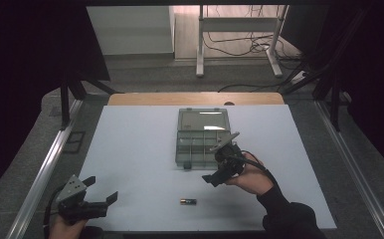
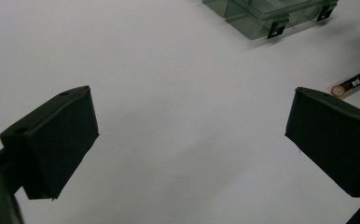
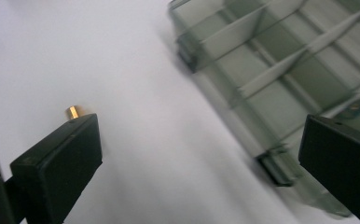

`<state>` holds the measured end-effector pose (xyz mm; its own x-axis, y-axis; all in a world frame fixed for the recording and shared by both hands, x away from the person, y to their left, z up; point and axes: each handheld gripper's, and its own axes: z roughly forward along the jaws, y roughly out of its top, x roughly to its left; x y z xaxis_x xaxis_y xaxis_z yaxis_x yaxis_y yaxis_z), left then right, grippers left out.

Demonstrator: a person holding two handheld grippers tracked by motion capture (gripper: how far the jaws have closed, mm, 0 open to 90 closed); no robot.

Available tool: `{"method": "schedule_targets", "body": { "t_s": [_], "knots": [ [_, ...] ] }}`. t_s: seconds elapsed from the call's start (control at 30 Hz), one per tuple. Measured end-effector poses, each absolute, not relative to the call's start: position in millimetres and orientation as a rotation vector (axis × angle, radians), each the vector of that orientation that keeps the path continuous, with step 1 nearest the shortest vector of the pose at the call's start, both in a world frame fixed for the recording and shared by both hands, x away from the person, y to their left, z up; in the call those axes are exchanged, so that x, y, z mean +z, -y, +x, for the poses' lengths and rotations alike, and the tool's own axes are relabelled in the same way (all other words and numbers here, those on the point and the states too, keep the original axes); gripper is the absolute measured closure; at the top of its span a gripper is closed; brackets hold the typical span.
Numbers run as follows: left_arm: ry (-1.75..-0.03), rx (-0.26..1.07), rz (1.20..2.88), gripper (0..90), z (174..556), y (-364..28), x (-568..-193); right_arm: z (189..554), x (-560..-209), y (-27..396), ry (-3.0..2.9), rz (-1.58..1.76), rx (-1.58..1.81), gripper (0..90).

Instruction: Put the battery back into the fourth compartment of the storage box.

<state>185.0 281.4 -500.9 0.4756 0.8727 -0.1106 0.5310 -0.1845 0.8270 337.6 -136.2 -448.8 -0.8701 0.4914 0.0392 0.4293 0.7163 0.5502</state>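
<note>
- So far, the battery (image 1: 188, 201) lies loose on the worktop (image 1: 130, 159), lower centre, outside the open compartment box (image 1: 201, 139).
- Right gripper (image 1: 223, 160) and left gripper (image 1: 96, 191) fingers are spread, grasping nothing; pickup and placing remain.

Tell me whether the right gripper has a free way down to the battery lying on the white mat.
Probably yes. The right gripper hangs open and empty beside the organizer box, and the battery lies alone on bare white mat nearer the person, with nothing between them. The left gripper is well off to the side.

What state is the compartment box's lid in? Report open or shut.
Open. The compartment box has its lid swung back flat on the table, and the dividers show uncovered.
</note>
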Motion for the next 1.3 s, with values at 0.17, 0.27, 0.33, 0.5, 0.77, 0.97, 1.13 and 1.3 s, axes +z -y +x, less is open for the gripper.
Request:
{"method": "schedule_targets", "body": {
  "t_s": [0.17,0.27,0.33,0.5,0.77,0.97,1.13,1.3],
  "knots": [
    [-1.176,0.495,1.855,2.7,185,-281,-501,326,-458,123,-2.862,0.699,0.787,3.0],
    [-1.175,0.496,1.855,2.7,185,-281,-501,321,-466,115,-2.889,0.685,0.753,10.2],
    [-1.175,0.495,1.855,2.7,185,-281,-501,318,-471,110,-2.916,0.652,0.735,14.7],
    [-1.174,0.496,1.858,2.8,185,-281,-501,307,-479,95,-2.982,0.530,0.696,29.3],
    [-1.171,0.497,1.862,2.8,185,-281,-501,293,-492,75,-3.074,0.377,0.638,51.4],
    [-1.170,0.497,1.864,2.8,185,-280,-501,283,-502,66,-3.052,0.269,0.552,63.3],
    [-1.169,0.497,1.865,2.9,185,-280,-501,284,-505,65,-3.059,0.254,0.547,76.2],
    [-1.168,0.497,1.864,2.9,185,-280,-501,285,-501,67,-3.023,0.272,0.575,76.4]
  ]
}}
